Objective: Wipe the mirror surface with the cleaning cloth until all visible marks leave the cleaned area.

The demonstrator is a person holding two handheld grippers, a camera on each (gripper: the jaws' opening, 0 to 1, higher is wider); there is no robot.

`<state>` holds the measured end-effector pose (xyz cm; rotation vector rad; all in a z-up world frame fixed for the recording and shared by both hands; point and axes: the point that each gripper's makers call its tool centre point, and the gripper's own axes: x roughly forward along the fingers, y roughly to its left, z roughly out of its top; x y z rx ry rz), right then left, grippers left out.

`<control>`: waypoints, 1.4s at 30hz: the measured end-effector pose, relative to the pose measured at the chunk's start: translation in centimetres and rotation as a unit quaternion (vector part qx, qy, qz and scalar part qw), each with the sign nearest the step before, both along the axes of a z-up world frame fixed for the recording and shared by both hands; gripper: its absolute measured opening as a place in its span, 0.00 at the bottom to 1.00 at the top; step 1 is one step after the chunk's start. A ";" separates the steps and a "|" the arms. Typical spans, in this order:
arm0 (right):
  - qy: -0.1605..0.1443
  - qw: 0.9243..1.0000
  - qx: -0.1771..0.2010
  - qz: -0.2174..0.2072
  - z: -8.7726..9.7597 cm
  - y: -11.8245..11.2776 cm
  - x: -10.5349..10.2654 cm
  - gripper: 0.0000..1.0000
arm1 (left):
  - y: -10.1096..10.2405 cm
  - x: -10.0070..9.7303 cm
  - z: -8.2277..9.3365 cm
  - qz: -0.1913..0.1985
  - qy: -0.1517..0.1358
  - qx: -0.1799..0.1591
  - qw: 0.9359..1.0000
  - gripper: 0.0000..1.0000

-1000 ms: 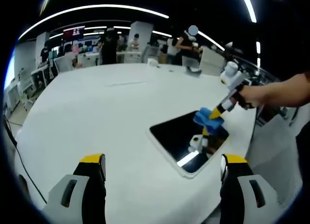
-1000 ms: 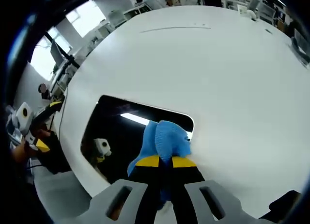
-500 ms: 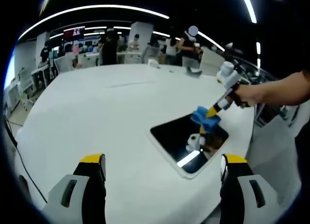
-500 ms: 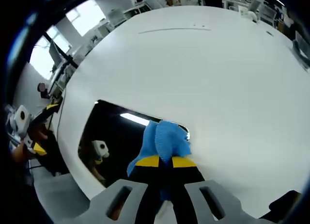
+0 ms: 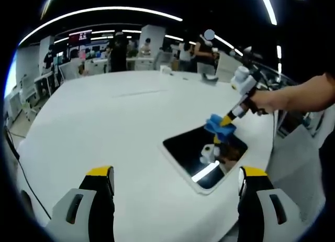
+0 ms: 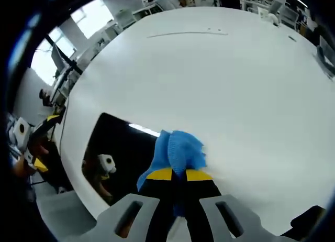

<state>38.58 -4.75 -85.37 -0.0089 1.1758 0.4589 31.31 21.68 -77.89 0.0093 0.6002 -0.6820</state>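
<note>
Over on our left, the left gripper (image 5: 175, 187) hangs above the white table (image 5: 104, 127), jaws wide apart and holding nothing. Moving right, the dark mirror (image 5: 201, 153) lies flat near the table's edge. Our right gripper (image 6: 176, 175) is clamped on the blue cleaning cloth (image 6: 179, 150), pressing it at the mirror's (image 6: 118, 153) far rim. We judge wiping mid-course; whether marks remain, we cannot tell.

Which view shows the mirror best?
The left gripper view: the whole dark rectangular mirror lies on the white table. In the right gripper view the blue cleaning cloth covers part of it.
</note>
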 end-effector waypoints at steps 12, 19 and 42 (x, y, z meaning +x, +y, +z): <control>-0.001 1.000 -0.006 -0.004 0.0 -0.1 1.3 0.01 | -0.1 0.2 -0.1 0.002 0.002 -0.002 1.000 1.00; -0.004 1.000 -0.015 0.002 0.0 0.0 1.5 0.01 | -0.3 0.3 0.0 0.000 0.000 -0.005 1.000 1.00; -0.012 1.000 -0.015 0.000 0.0 0.0 2.0 0.01 | -0.3 0.3 0.2 0.002 -0.001 -0.005 1.000 1.00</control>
